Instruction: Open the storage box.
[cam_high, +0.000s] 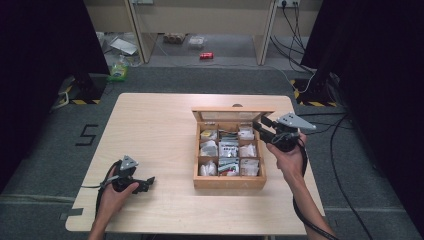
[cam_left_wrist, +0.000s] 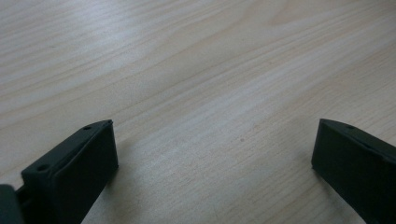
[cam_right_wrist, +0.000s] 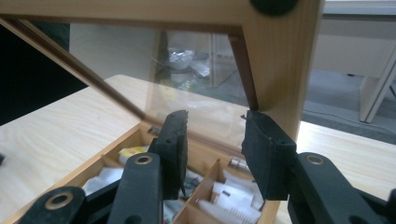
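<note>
A wooden compartment box (cam_high: 229, 183) stands right of the table's middle and holds several small packets (cam_high: 228, 149). Its glass-paned lid (cam_high: 233, 114) is raised at the back. My right gripper (cam_high: 260, 126) is at the lid's right end, jaws pointing left. In the right gripper view the right gripper (cam_right_wrist: 215, 119) is open; through the gap I see the glass pane (cam_right_wrist: 187, 70), and the right fingertip (cam_right_wrist: 261, 126) sits against the lid's wooden frame (cam_right_wrist: 280, 60). Below lie the box's compartments (cam_right_wrist: 100, 161). My left gripper (cam_high: 147, 182) rests on the table at front left, and the left gripper (cam_left_wrist: 215, 135) is open over bare wood.
The light wooden table (cam_high: 150, 125) has bare surface left of the box. On the floor behind it stand a green bottle (cam_high: 118, 70) and a red can (cam_high: 206, 55). Cables (cam_high: 300, 30) run at the back right. Dark curtains flank both sides.
</note>
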